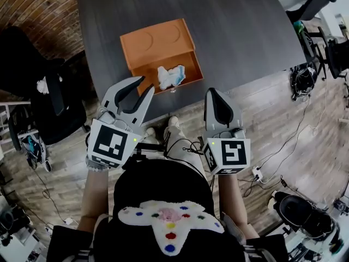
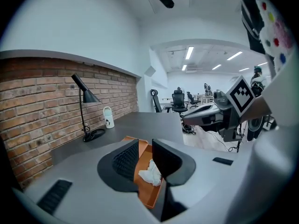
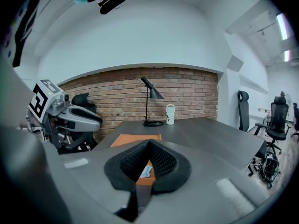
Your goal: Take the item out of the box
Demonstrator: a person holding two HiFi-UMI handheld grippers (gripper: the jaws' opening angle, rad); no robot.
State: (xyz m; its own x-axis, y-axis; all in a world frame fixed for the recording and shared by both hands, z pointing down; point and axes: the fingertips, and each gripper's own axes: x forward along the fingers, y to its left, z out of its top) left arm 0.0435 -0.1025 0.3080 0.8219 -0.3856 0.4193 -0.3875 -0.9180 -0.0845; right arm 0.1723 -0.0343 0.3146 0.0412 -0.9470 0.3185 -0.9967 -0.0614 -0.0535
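An orange box [image 1: 163, 59] lies open on the dark table [image 1: 245, 31] near its front edge, its lid folded flat behind it. Inside the box lies a crumpled white and pale blue item [image 1: 170, 76]. My left gripper [image 1: 145, 85] is open and empty, its tips just short of the box's front left corner. In the left gripper view the item [image 2: 150, 172] and the box [image 2: 150, 197] show between the spread jaws of the left gripper [image 2: 145, 147]. My right gripper [image 1: 210, 93] is shut and empty, off the table's front edge to the right of the box. The box [image 3: 135, 139] shows beyond the right gripper [image 3: 149, 143].
A black desk lamp [image 2: 84, 97] and a small white bottle [image 2: 108, 117] stand at the table's far side by the brick wall. Office chairs [image 1: 38, 86] and cables [image 1: 302, 81] are on the wooden floor around the table.
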